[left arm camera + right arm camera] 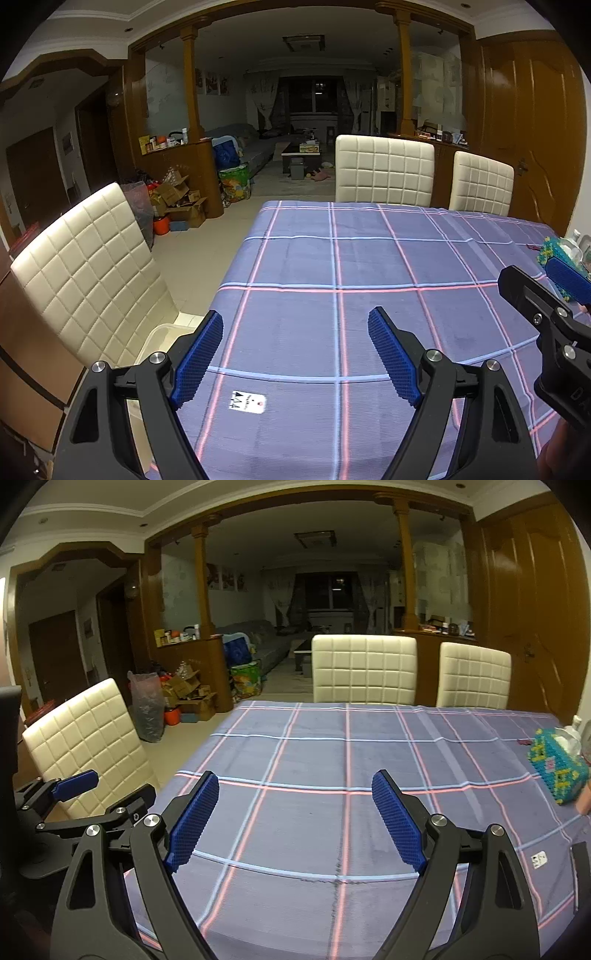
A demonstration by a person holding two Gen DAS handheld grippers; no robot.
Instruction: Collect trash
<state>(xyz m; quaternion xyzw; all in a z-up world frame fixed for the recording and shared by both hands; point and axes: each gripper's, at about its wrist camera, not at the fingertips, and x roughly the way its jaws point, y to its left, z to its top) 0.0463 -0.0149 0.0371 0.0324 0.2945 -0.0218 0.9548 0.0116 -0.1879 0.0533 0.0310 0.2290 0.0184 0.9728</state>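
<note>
The only loose item that could be trash is a small white paper tag [248,401] with black marks and a red dot, lying flat on the surface [369,258] near its front edge; you cannot tell for sure that it is rubbish. In the left wrist view it sits just below and between the fingers of your left gripper [295,354], which are spread wide with nothing between them. Your right gripper [295,819] is likewise spread and empty, hovering over bare checked tablecloth, with the tag off to its right. At the far right edge of the surface stands a knitted, turquoise-and-yellow tissue box cover [557,771], with a small dark scrap [523,742] just beyond it, too small to identify. Cream quilted chairs [384,170] ring the surface, and a clear plastic bin [162,338] shows at the left edge, below the table. This looks like a search or approach step: nothing is held yet. Next, you would likely lower the left gripper over the tag and pinch the thin paper carefully.
</note>
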